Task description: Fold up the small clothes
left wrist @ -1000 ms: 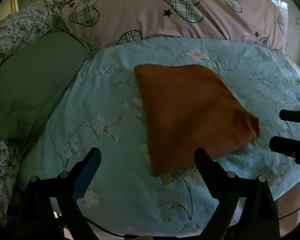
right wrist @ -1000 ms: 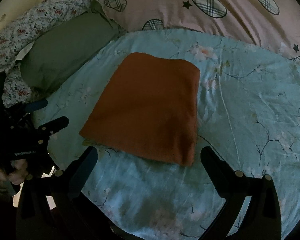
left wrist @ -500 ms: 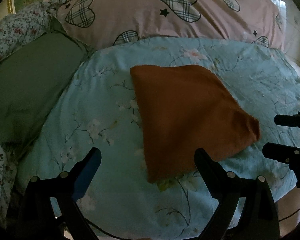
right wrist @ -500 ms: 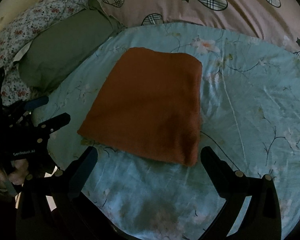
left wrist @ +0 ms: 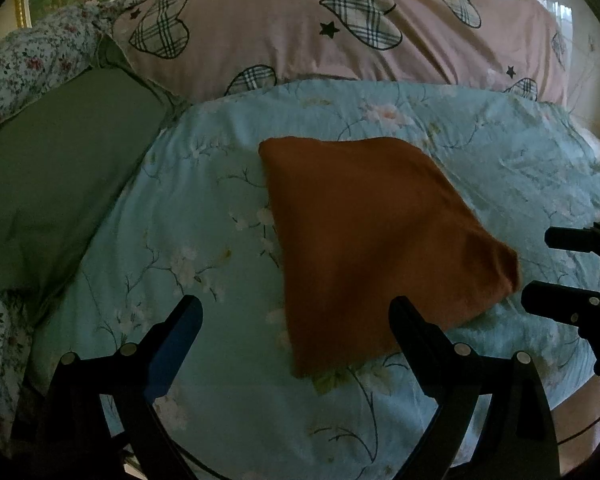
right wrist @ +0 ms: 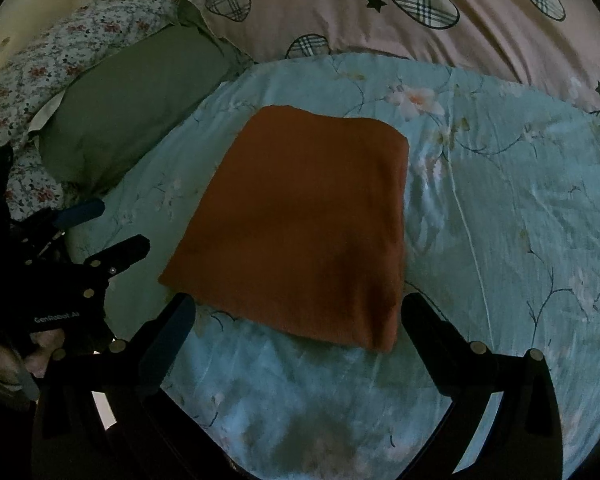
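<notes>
While both grippers hover with jaws wide and empty, the folded orange cloth (right wrist: 304, 224) lies flat on the blue floral sheet (right wrist: 500, 208). Left gripper (left wrist: 296, 320) sits near the cloth's near-left edge, right gripper (right wrist: 300, 316) at its near edge. Beyond the cloth lie a green pillow (right wrist: 136, 100) and a pink heart-print pillow (left wrist: 300, 32).

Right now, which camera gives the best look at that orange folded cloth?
The right wrist view: the orange folded cloth lies nearly square-on, all four edges visible. The left wrist view shows it skewed, with a finger of the left gripper covering part of its near edge.
</notes>
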`<action>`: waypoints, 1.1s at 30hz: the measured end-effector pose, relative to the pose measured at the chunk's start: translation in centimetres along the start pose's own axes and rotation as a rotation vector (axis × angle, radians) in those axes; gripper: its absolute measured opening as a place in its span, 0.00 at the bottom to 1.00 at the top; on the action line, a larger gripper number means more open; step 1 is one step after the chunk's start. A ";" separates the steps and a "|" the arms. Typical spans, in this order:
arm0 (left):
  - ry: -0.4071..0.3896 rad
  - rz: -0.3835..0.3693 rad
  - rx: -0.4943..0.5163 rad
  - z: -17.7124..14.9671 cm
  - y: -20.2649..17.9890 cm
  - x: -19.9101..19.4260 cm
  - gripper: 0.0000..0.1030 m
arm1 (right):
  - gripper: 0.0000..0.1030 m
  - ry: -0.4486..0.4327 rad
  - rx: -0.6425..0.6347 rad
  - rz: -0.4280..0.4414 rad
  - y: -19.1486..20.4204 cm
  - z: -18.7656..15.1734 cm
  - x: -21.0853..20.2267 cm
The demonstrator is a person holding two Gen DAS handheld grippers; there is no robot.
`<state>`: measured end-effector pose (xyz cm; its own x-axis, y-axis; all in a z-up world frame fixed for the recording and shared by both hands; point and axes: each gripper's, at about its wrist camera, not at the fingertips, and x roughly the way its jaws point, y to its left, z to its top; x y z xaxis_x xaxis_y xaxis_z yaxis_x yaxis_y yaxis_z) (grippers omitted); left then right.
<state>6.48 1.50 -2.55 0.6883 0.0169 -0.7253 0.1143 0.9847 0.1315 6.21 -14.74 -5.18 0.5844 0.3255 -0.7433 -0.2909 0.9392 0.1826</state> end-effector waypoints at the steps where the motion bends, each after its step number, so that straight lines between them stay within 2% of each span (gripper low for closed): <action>1: 0.000 -0.001 0.000 0.0 0.0 0.0 0.92 | 0.99 0.000 -0.001 0.000 0.0 0.0 0.0; 33: -0.010 -0.001 0.018 0.2 -0.5 -0.5 0.92 | 1.00 -0.005 0.010 0.002 0.3 0.2 0.1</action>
<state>6.17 1.02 -2.12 0.6952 0.0139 -0.7187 0.1280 0.9814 0.1428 6.35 -14.35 -5.07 0.5879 0.3283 -0.7393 -0.2848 0.9394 0.1907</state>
